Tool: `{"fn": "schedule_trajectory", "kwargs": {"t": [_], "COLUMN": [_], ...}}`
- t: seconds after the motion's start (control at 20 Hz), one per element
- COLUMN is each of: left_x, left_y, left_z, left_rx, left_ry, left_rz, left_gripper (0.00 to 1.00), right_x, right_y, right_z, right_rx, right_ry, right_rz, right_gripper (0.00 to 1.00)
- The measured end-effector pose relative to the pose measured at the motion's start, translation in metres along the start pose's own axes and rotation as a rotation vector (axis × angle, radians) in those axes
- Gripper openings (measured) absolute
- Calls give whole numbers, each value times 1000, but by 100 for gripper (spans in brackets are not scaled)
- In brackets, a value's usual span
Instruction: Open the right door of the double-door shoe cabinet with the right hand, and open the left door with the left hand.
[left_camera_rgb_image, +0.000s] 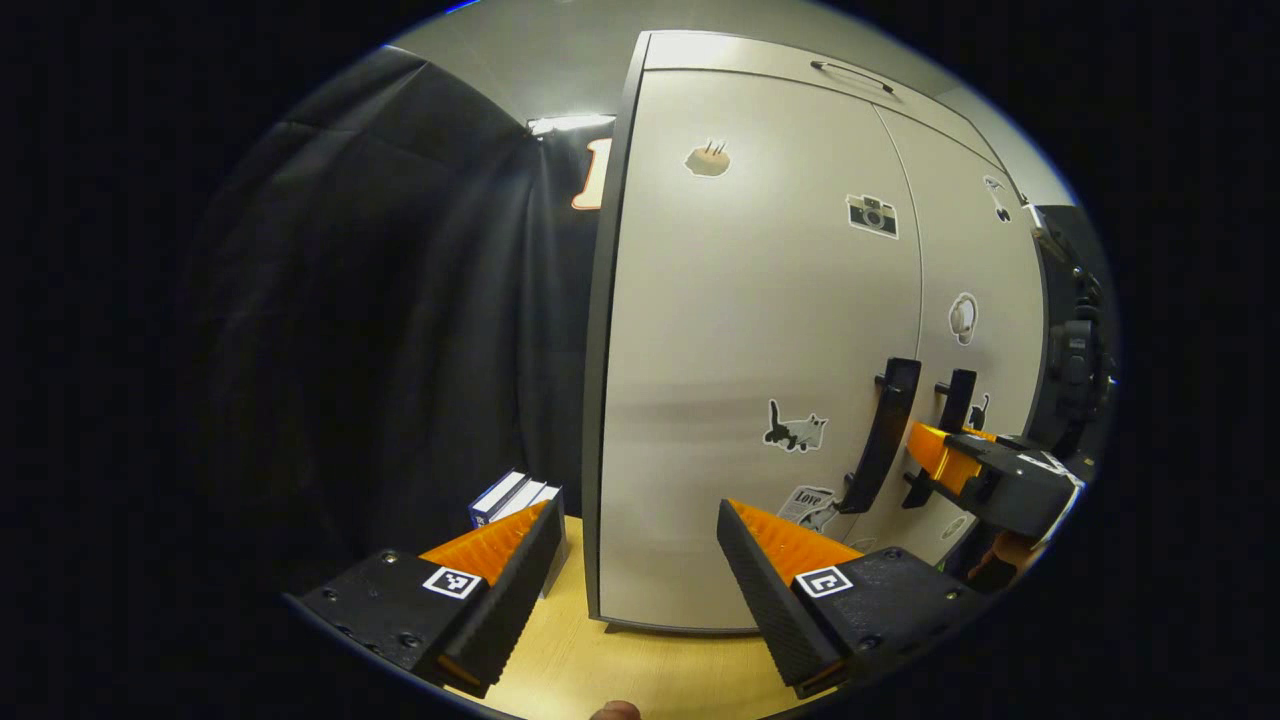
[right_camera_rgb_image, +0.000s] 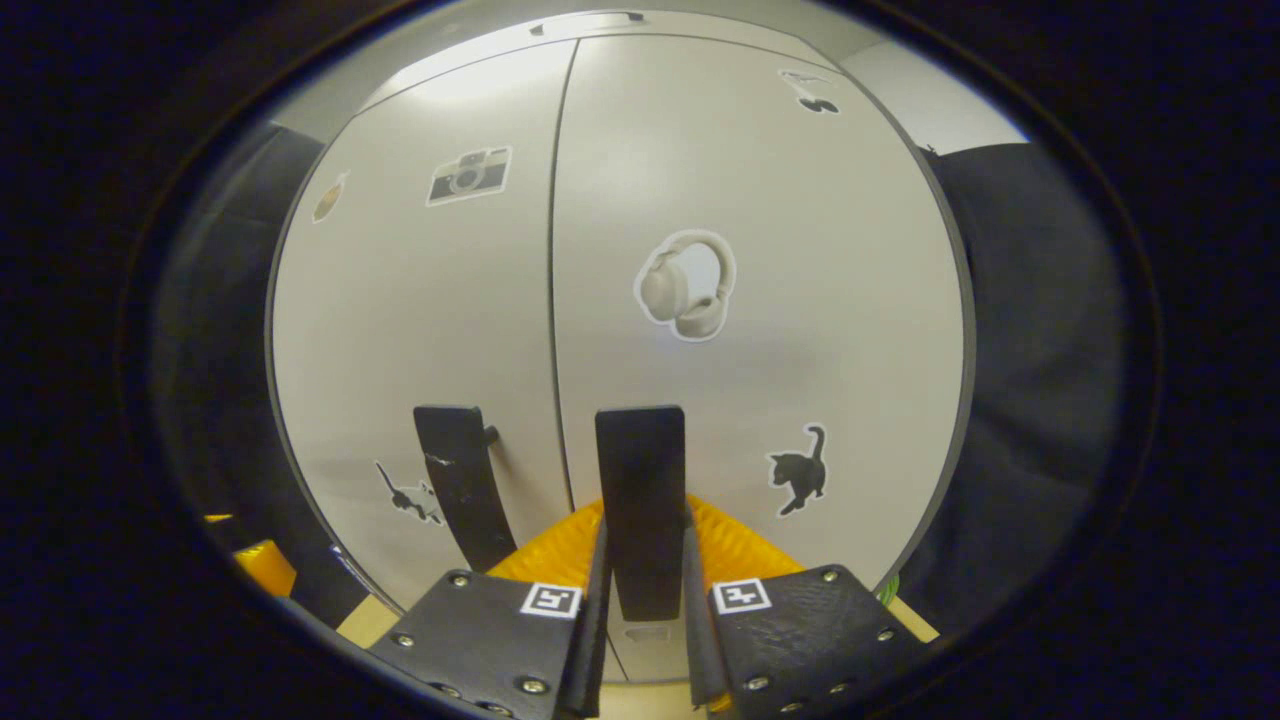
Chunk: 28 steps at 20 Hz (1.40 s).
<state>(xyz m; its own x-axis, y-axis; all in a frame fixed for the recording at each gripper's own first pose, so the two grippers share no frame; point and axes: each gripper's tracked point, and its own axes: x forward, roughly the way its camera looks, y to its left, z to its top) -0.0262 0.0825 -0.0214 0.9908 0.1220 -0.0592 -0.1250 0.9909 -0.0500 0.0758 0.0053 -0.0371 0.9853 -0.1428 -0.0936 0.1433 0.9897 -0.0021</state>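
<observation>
The pale grey shoe cabinet (left_camera_rgb_image: 740, 330) stands on a wooden surface with both doors flush and closed. Each door carries a black vertical handle near the centre seam: the left door handle (left_camera_rgb_image: 885, 435) (right_camera_rgb_image: 460, 480) and the right door handle (left_camera_rgb_image: 957, 398) (right_camera_rgb_image: 640, 490). My right gripper (right_camera_rgb_image: 643, 525) is shut on the right door handle, which stands upright between its fingers; in the left gripper view this right gripper (left_camera_rgb_image: 985, 475) sits at that handle. My left gripper (left_camera_rgb_image: 640, 525) is open, low in front of the left door, short and to the left of its handle.
Small boxes or books (left_camera_rgb_image: 515, 495) stand on the wooden surface (left_camera_rgb_image: 600, 660) left of the cabinet. Black cloth hangs on both sides. Dark camera gear (left_camera_rgb_image: 1078, 350) stands right of the cabinet. A slim handle (left_camera_rgb_image: 850, 75) sits on the cabinet's top panel.
</observation>
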Motion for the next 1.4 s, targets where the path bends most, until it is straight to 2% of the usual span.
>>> {"fn": "schedule_trajectory", "kwargs": {"t": [0.05,0.1,0.3,0.35,0.4,0.5,0.55,0.6,1.1,1.4], "left_x": [-2,-5,-15,-18,-21,-28,-32,-36,-67,-86], "left_y": [2,3,2,2,1,1,1,2,10,-12], "left_z": [-1,-2,-8,-9,-9,-9,-8,-7,-1,-6], "left_rx": [-4,-10,-34,-37,-39,-35,-32,-30,-28,-1], "left_ry": [0,-2,10,12,12,11,7,3,-21,-11], "left_rz": [3,4,1,-1,-3,-7,-6,-5,24,-19], "left_gripper": [98,98,98,98,98,98,98,98,98,98], "right_x": [-4,-2,0,-1,-1,8,-2,-3,-24,-37], "right_y": [1,1,1,0,0,0,-1,-2,-9,-20], "right_z": [0,1,0,-1,-1,-4,0,1,2,3], "right_rx": [1,0,22,18,20,65,82,73,89,102], "right_ry": [-4,-5,4,3,2,-7,-10,-17,-38,-47], "right_rz": [0,7,22,17,17,25,31,31,10,5], "right_gripper": [33,27,27,22,27,27,16,15,15,15]}}
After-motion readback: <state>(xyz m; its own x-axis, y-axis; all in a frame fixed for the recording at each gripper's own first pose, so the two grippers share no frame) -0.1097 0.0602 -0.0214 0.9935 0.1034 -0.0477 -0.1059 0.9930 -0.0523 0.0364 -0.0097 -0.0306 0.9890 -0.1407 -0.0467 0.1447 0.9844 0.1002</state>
